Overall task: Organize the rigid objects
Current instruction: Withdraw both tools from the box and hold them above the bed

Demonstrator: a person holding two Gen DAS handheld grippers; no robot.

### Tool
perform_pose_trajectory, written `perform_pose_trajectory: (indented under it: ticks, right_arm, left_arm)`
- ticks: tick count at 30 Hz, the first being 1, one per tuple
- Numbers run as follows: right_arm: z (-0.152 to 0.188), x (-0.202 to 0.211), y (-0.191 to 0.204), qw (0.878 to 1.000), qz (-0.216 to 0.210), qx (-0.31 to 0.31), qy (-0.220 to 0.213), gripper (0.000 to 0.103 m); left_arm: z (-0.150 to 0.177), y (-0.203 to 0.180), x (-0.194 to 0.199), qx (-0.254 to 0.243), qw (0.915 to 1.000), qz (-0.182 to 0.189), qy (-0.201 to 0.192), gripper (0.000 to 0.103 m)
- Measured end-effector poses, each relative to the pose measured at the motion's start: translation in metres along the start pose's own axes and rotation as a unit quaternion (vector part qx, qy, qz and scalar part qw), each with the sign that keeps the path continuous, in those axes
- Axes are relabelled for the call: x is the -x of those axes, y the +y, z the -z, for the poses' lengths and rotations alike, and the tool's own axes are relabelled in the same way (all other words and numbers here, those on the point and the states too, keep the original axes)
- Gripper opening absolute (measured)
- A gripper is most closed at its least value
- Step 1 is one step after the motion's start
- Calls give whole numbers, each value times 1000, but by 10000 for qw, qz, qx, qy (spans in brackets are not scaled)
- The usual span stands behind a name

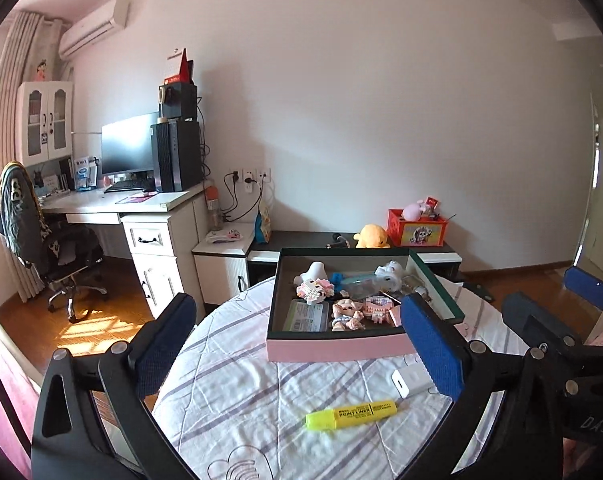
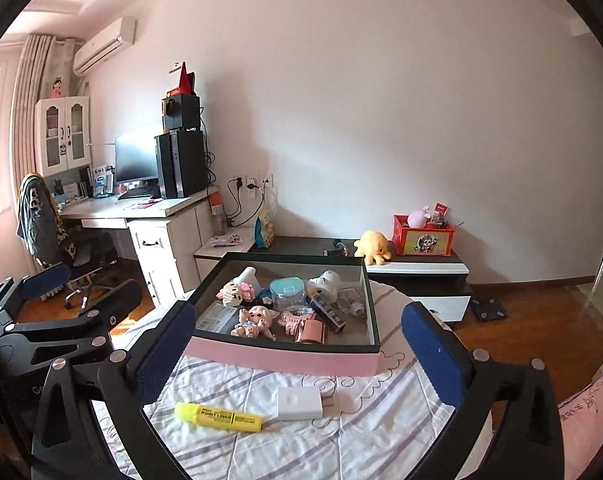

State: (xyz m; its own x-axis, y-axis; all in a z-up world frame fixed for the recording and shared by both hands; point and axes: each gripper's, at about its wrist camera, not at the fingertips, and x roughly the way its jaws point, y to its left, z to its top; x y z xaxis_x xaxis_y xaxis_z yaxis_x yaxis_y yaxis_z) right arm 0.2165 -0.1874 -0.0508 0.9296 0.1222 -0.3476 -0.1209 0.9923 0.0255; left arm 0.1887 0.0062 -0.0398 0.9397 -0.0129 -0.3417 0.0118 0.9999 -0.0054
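Box: the pink-sided box (image 2: 285,354) sits at the far side of my striped cloth (image 2: 341,432), its dark rim up and its top open so I can drop things in from above.
Contents: small rigid toys crowd the bottom, among them a block figure (image 2: 237,290), a pig doll (image 2: 257,320) and a clear tub with a teal lid (image 2: 287,294); they lie loose, touching one another.
Leftovers: the yellow highlighter (image 2: 218,416) and the white charger (image 2: 300,403) lie flat on the cloth, just in front of the box and near each other, not yet put away.
Left gripper (image 1: 301,344): my jaws stand wide apart with nothing between them, hovering above the cloth.
Right gripper (image 2: 297,356): likewise spread wide and empty, facing the box.
Judgement: both tools look free for the next pick; the highlighter, lying sideways, seems the easier grasp.
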Motion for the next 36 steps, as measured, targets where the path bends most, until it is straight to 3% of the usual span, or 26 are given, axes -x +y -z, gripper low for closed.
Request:
perform_pose_trajectory:
  ticks: [7, 15, 24, 36]
  right_arm:
    - [9, 66, 7, 9994, 49, 12, -351, 103]
    - [18, 115, 10, 9980, 105, -44, -621, 103]
    - [12, 140, 16, 9966, 138, 4, -810, 103]
    - [17, 134, 12, 9972, 173, -42, -730, 103]
  left_arm:
    - [10, 1, 64, -17, 9995, -39, -317, 103]
    - [10, -4, 107, -104, 9979, -53, -633, 103]
    - [3, 0, 127, -100, 9969, -26, -780, 103]
    - [7, -7, 116, -147, 9978, 0, -648, 103]
